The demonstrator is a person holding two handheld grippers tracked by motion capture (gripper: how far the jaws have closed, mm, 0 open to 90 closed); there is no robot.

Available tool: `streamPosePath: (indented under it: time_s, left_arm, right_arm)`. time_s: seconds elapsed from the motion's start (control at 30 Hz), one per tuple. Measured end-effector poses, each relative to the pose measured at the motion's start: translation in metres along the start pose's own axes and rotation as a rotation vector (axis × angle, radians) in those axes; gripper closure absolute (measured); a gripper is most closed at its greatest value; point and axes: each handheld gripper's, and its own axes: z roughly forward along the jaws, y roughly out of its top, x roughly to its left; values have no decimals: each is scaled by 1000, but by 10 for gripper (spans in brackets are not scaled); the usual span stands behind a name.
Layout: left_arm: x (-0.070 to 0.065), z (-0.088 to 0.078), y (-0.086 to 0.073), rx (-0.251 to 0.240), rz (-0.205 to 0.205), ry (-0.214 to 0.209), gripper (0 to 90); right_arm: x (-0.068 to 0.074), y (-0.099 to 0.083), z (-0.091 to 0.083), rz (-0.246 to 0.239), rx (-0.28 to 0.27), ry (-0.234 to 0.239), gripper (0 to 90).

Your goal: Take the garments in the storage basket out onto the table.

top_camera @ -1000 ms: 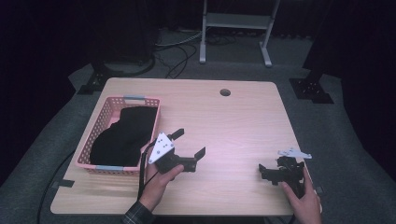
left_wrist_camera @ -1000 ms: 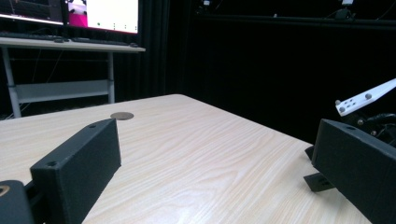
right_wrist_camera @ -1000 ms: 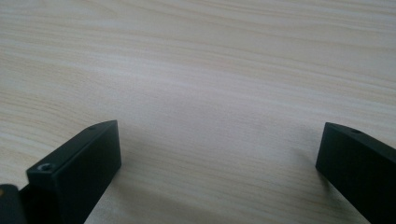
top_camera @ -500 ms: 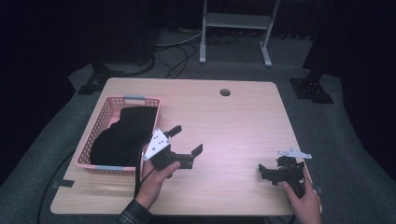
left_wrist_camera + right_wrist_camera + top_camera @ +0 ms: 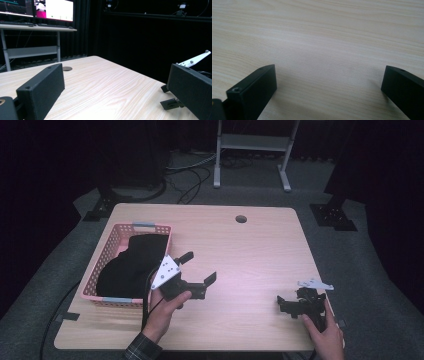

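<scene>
My left gripper [image 5: 198,267] is held in a hand just right of the pink basket [image 5: 112,247], a little above the table. It is open, and nothing lies between its jaws [image 5: 110,85]. A black cloth [image 5: 127,265] is heaped inside the basket. My right gripper [image 5: 284,305] sits low at the table's front right corner in the other hand. It is open too, its jaws wide apart over bare wood [image 5: 329,82]. The left gripper view looks across the table and catches the right gripper [image 5: 173,102] at the far right.
The wooden table [image 5: 250,255] has a round cable hole [image 5: 241,219] near its far edge. Behind it stand a desk frame [image 5: 252,145] and floor cables. The left gripper view shows lit monitors [image 5: 53,10] on a desk beyond the table.
The left gripper has drifted slightly left and away, closer to the basket, still open. The right gripper has not moved.
</scene>
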Motion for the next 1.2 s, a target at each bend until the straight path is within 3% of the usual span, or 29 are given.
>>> streamPosePath:
  time_s: [1.2]
  left_arm:
    - [4, -6, 27, 16, 0, -12, 3]
  right_arm:
    - [0, 0, 0, 0, 0, 0, 0]
